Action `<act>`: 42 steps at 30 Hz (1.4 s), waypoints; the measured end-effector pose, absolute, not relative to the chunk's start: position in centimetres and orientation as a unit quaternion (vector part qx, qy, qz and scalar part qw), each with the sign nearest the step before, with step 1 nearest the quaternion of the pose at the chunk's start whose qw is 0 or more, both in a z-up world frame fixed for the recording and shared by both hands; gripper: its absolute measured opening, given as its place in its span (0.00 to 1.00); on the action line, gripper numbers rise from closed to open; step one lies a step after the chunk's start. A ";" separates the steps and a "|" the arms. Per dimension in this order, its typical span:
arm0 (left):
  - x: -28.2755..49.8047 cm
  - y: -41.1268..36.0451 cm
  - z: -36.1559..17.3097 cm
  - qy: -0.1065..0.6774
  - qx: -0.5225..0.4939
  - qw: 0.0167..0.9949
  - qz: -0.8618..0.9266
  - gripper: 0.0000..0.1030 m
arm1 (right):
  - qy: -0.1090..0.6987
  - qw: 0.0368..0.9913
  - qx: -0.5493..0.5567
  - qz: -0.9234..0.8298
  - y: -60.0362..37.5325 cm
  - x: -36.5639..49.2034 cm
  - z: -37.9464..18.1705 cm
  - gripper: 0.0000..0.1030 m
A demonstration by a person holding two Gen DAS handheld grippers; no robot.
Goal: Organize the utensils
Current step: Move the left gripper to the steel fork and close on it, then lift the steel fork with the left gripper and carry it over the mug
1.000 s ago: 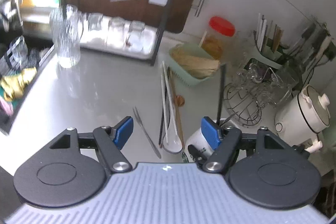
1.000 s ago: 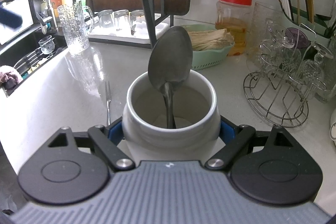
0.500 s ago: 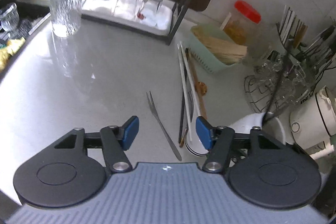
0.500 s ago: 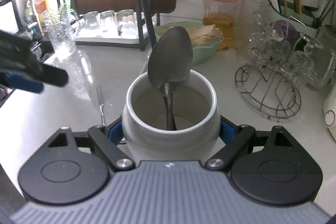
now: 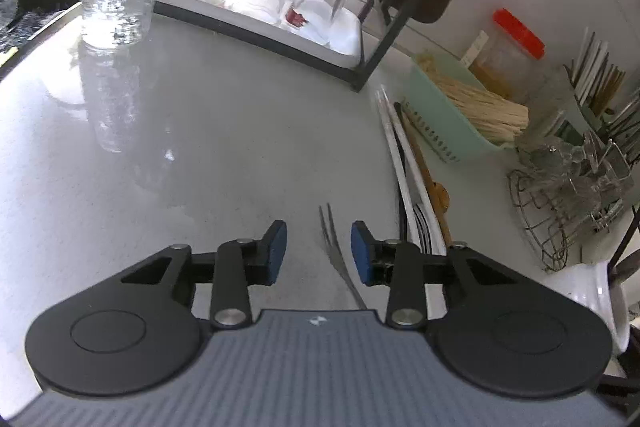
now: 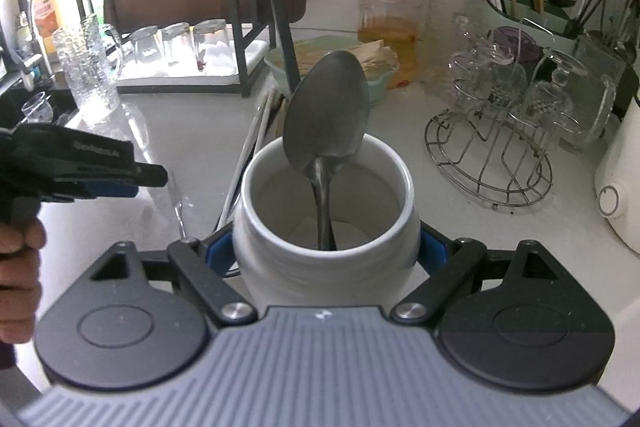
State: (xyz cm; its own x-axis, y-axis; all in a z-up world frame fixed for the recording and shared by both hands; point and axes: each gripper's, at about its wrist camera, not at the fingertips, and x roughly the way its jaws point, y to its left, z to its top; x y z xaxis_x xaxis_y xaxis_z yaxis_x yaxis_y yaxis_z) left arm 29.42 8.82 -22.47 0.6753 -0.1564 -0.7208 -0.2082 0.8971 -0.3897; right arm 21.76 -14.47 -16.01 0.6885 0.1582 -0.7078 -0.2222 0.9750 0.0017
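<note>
- Left wrist view: left gripper (image 5: 319, 253) low over grey counter (image 5: 200, 147), jaws part-spread and just been closing, fork (image 5: 335, 247) lying between blue pads, untouched; chopsticks and spoons (image 5: 416, 195) just right. Lower and closer than a second ago.
- Right wrist view only: right gripper (image 6: 326, 253) pinching white jar (image 6: 326, 267), metal spoon (image 6: 326, 123) standing inside; left gripper entered at left since earlier frame.
</note>
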 end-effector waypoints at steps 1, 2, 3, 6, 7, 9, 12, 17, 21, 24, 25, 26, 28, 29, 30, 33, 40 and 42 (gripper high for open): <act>29.6 8.7 -22.6 0.400 -0.221 0.889 0.011 0.35 | 0.380 0.919 -0.041 0.101 -14.4 21.7 -16.0 0.88; 29.8 8.5 -22.8 0.397 -0.215 0.892 0.007 0.34 | 0.378 0.920 -0.040 0.099 -14.4 21.7 -16.1 0.88; 30.0 8.4 -23.0 0.395 -0.212 0.894 0.004 0.33 | 0.376 0.921 -0.039 0.096 -14.3 21.6 -16.1 0.88; 30.7 8.2 -23.4 0.391 -0.208 0.897 -0.006 0.32 | 0.371 0.924 -0.035 0.088 -14.2 21.5 -16.2 0.88; 30.9 8.2 -23.4 0.390 -0.205 0.898 -0.009 0.32 | 0.368 0.925 -0.035 0.086 -14.1 21.4 -16.2 0.88; 31.4 8.4 -23.5 0.392 -0.205 0.897 -0.013 0.32 | 0.364 0.927 -0.035 0.084 -14.1 21.3 -16.3 0.88; 31.8 8.6 -23.5 0.391 -0.207 0.896 -0.017 0.32 | 0.363 0.927 -0.034 0.083 -14.1 21.3 -16.3 0.88; 32.1 8.8 -23.5 0.403 -0.220 0.888 -0.031 0.28 | 0.364 0.928 -0.032 0.077 -14.0 21.3 -16.3 0.88; 31.9 8.7 -23.7 0.410 -0.221 0.883 -0.048 0.20 | 0.360 0.930 -0.029 0.068 -13.8 21.2 -16.3 0.88; 31.7 8.6 -23.9 0.409 -0.214 0.886 -0.050 0.14 | 0.354 0.933 -0.027 0.060 -13.7 20.9 -16.5 0.88; 31.7 8.6 -23.9 0.410 -0.213 0.885 -0.049 0.11 | 0.352 0.934 -0.026 0.057 -13.6 20.9 -16.5 0.88; 31.8 8.6 -23.9 0.412 -0.214 0.884 -0.049 0.10 | 0.352 0.934 -0.025 0.054 -13.6 20.9 -16.5 0.88; 31.8 8.7 -24.0 0.413 -0.216 0.883 -0.049 0.06 | 0.353 0.934 -0.023 0.051 -13.5 20.9 -16.4 0.88; 31.9 8.6 -24.0 0.415 -0.215 0.882 -0.049 0.04 | 0.354 0.933 -0.023 0.051 -13.5 21.0 -16.4 0.88; 31.9 8.6 -24.0 0.417 -0.215 0.882 -0.050 0.04 | 0.356 0.933 -0.024 0.051 -13.5 21.0 -16.4 0.88; 32.2 8.4 -24.0 0.422 -0.217 0.879 -0.055 0.03 | 0.363 0.930 -0.025 0.054 -13.6 21.2 -16.2 0.88; 32.7 8.1 -24.1 0.429 -0.219 0.874 -0.066 0.01 | 0.367 0.928 -0.027 0.055 -13.5 21.2 -16.2 0.88; 32.5 8.0 -23.8 0.427 -0.215 0.875 -0.071 0.01 | 0.366 0.928 -0.028 0.056 -13.5 21.2 -16.2 0.88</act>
